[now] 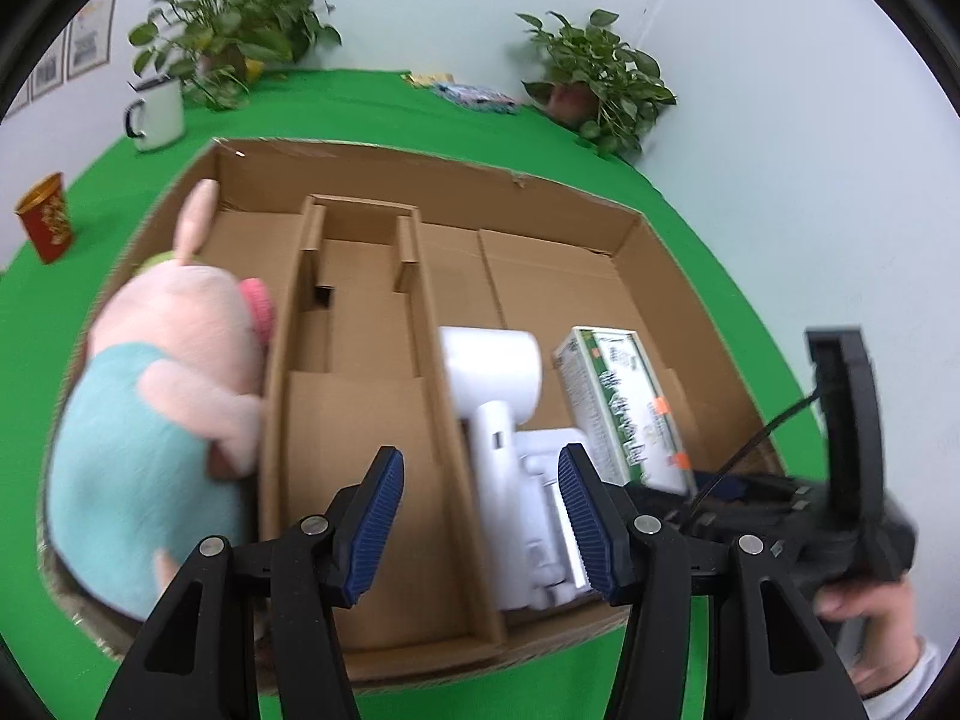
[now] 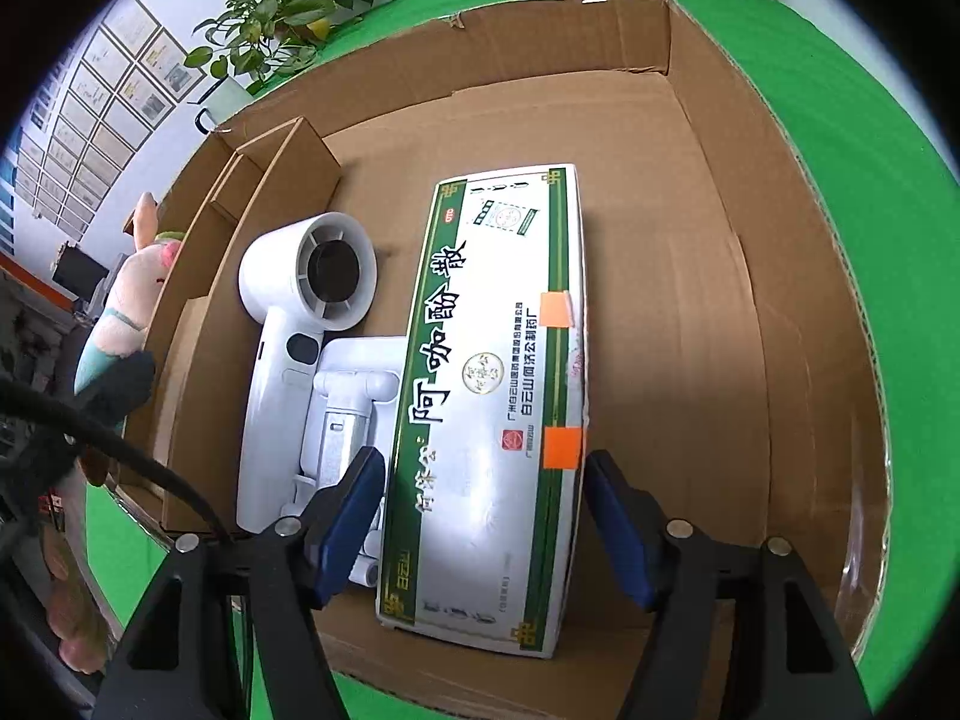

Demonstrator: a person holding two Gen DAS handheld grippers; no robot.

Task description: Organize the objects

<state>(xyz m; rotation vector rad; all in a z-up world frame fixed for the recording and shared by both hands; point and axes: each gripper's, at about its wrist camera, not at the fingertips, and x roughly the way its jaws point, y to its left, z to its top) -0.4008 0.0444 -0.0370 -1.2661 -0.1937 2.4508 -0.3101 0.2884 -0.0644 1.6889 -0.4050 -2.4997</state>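
Green cloth (image 1: pixel 372 114) covers the table, backed by a pale wall with two potted plants (image 1: pixel 240 30), a white mug (image 1: pixel 157 114) and a red cup (image 1: pixel 47 219) at the far left.

Cardboard tray (image 2: pixel 780 252) sits on the cloth, split by cardboard dividers (image 1: pixel 444 420) into lengthwise compartments. Left compartment: plush pig (image 1: pixel 162 396), pink head, teal body, snout toward the middle divider and an ear raised toward the far wall. Middle compartment holds only folded card inserts.

Right compartment: white hair dryer (image 2: pixel 300 324) lying flat, barrel at the far end, handle running back toward the camera, beside a white stand piece (image 2: pixel 354 402). Just right of it, touching or nearly so, lies the medicine box (image 2: pixel 498 396), flat, long axis near-to-far. Box is white with green borders; large black characters read 阿咖酚散, smaller print names 白云山何济公制药厂. Two orange stickers sit on its right edge.

Right gripper (image 2: pixel 486 516): fingers spread to either side of the box's near end, left pad close to its edge, right pad apart; nothing clamped. Left gripper (image 1: pixel 480 516): fingers spread wide above the divider, holding nothing.
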